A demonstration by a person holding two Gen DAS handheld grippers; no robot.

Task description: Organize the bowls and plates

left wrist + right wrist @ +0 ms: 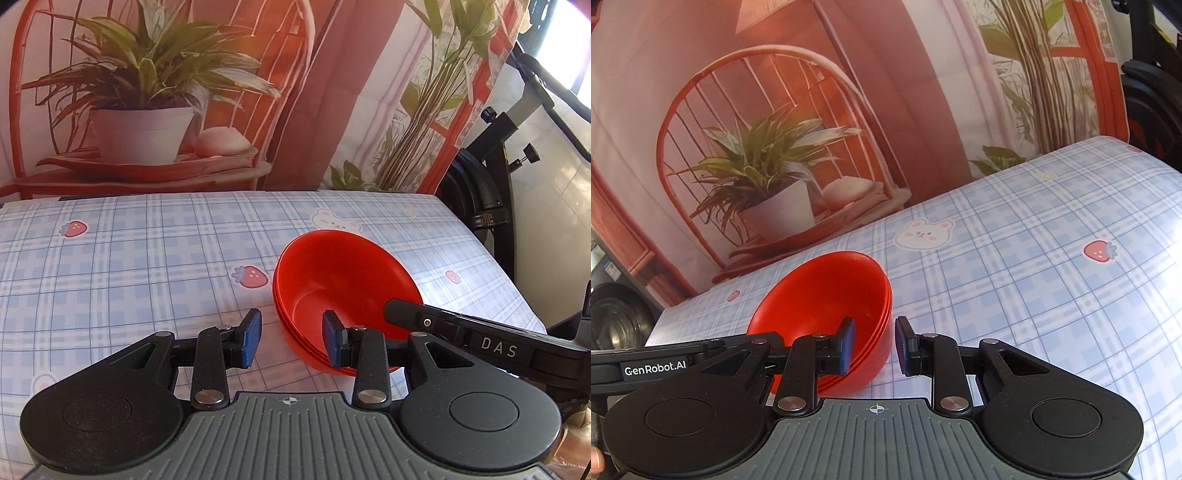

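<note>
Nearest in the left wrist view, the left gripper point(291, 338) has its blue pads apart, with the near left rim of the stack of red bowls point(343, 291) between them. One pad point(252, 338) sits outside the stack over the cloth, the other pad point(331, 338) reaches inside the top bowl. Neither pad visibly presses the rim, so the claw reads as apart, not clamped.

In the right wrist view the right gripper point(875, 345) mirrors this on the opposite side of the red bowls point(827, 299). Its inner pad point(847, 345) lies within the top bowl, its outer pad point(904, 345) outside over the cloth. A gap shows between the pads and the wall, so this claw is also apart with the rim between its fingers.

The bowls are glossy red plastic, round and fairly deep, nested in a stack of about three or four with thin rims lined up. They stand upright on the table point(129, 266), toward its right half in the left wrist view.

The table carries a pale blue plaid cloth printed with strawberries and a bear face point(923, 232). Each gripper's black body crosses the other's view beside the stack.

Behind the table hangs a printed backdrop point(155, 96) showing a potted plant on a red chair. At the far right stands black exercise equipment point(491, 177).
</note>
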